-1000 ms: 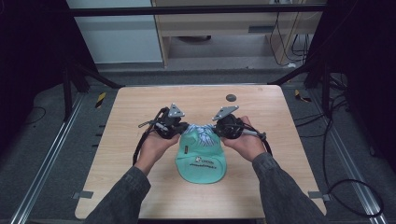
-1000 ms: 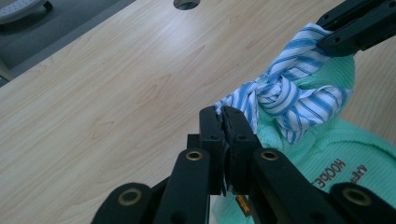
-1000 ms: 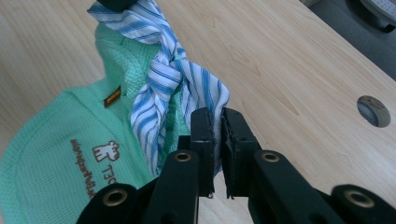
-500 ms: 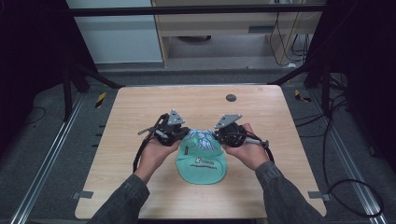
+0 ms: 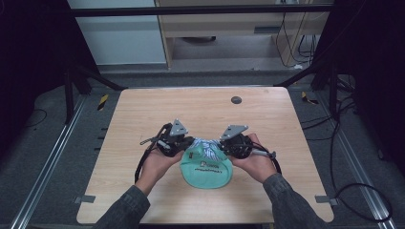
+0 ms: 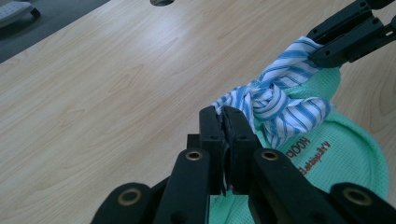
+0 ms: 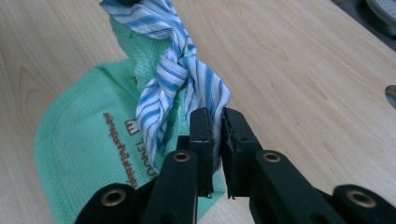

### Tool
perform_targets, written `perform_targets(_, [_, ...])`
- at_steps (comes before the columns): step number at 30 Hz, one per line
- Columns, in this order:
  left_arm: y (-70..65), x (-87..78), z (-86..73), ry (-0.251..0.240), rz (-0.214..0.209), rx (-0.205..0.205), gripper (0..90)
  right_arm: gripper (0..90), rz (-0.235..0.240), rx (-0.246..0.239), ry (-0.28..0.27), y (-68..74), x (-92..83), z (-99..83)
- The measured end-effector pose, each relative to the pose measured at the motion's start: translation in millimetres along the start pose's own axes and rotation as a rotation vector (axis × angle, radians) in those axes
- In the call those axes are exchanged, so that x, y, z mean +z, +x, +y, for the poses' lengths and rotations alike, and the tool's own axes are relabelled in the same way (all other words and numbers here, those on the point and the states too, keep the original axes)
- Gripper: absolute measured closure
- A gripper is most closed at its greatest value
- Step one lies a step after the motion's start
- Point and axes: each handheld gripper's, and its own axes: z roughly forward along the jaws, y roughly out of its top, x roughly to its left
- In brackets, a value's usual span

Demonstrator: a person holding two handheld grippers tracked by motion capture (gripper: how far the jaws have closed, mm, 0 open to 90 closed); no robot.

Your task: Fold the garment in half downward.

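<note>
While you lean in from the near edge, the pale wooden table (image 5: 143, 124) spreads out in front of you, with a small dark round hole (image 5: 236, 99) near its far side. Your forearms in grey sleeves reach in from below. Between your hands lies a mint-green waffle-textured cloth (image 5: 206, 167) with brown embroidered lettering, resting flat on the table near its front middle. On the cloth's far end sits a blue-and-white striped fabric strip (image 5: 206, 147), twisted into a knot. Your left gripper (image 6: 224, 122) has its black jaws pressed together on one end of the striped strip. Your right gripper (image 7: 215, 127) is clamped on the other end, so the knot hangs between the two tools, just above the green cloth.
</note>
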Motion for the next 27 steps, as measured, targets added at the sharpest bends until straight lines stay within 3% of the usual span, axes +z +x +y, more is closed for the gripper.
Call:
perform_targets(10, [-8.5,-0.8,-9.6,0.002,-0.010,0.015,87.3,82.6,0.004,-0.030,0.012,10.9,-0.7,-6.4])
perform_targets(27, [-18.8,-0.7,-25.3,0.004,-0.034,0.021,87.2,81.6,0.040,-0.030,0.034,24.2,5.2,-19.9])
